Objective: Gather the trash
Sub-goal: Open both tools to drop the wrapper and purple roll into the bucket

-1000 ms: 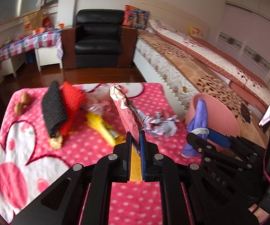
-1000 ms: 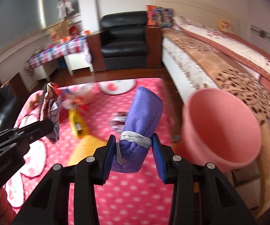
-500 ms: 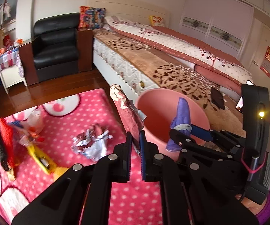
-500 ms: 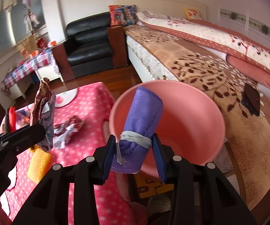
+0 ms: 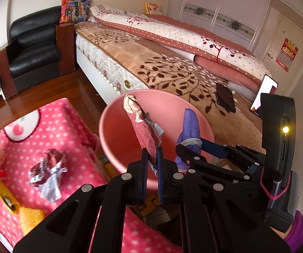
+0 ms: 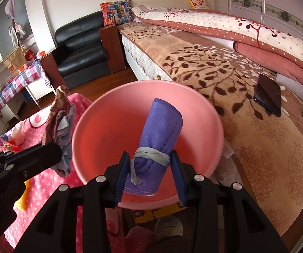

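**Both grippers loaded over the bin**

Bedroom floor of dark wood, a long bed [image 5: 172, 67] beside it and a pink dotted blanket [image 5: 67, 130] spread to my left. Between blanket and bed stands the pink bin [image 6: 88, 122], mouth up. My left gripper [image 5: 152, 160] is pinched tight on a crumpled reddish wrapper [image 5: 143, 126], which sticks up over the bin's near rim. My right gripper [image 6: 150, 168] clamps a rolled purple mask [image 6: 160, 130] bound with its own strap, held above the bin's opening. Left on the blanket lie a crushed foil wrapper [image 5: 46, 168] and a yellow packet [image 5: 6, 198]. A dark phone [image 6: 268, 97] rests on the bed.
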Action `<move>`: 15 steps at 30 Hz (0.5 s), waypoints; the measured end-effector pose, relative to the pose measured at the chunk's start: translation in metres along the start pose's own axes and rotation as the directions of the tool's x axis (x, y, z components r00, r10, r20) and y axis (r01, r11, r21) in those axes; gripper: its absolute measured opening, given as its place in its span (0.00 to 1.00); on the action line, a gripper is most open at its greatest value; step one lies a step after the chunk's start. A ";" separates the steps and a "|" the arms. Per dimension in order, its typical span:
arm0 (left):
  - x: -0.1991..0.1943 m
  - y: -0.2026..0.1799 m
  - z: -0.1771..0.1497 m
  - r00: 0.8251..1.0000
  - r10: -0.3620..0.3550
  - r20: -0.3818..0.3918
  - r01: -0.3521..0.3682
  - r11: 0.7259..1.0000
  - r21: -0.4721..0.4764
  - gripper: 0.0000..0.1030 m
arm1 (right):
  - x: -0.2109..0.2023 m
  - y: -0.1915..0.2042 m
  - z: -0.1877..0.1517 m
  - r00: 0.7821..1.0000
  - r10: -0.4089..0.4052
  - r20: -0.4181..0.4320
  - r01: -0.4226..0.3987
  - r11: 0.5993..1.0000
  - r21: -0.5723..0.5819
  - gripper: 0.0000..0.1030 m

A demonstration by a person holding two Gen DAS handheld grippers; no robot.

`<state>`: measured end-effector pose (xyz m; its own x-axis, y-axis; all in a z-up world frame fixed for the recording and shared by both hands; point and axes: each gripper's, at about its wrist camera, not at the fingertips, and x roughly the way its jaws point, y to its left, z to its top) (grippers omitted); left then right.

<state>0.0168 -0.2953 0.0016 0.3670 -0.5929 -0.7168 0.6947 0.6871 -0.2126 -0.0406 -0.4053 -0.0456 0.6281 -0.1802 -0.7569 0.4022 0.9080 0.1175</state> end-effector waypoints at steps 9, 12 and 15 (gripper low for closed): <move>0.019 -0.011 0.005 1.000 -0.012 0.001 0.012 1.000 0.000 0.10 | 0.011 -0.016 0.006 1.000 -0.014 -0.005 0.014 1.000 -0.015 0.40; 0.022 -0.010 0.007 1.000 -0.010 0.003 0.010 1.000 -0.017 0.20 | 0.011 -0.017 0.009 1.000 -0.013 0.006 0.014 0.999 -0.035 0.40; 0.020 -0.009 0.008 1.000 -0.006 0.018 0.006 1.000 -0.027 0.33 | 0.007 -0.018 0.010 1.000 -0.010 0.019 0.011 0.999 -0.045 0.47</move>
<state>0.0229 -0.3168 -0.0051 0.3741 -0.6043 -0.7034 0.6802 0.6944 -0.2348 -0.0365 -0.4269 -0.0467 0.6368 -0.1969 -0.7455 0.3789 0.9220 0.0802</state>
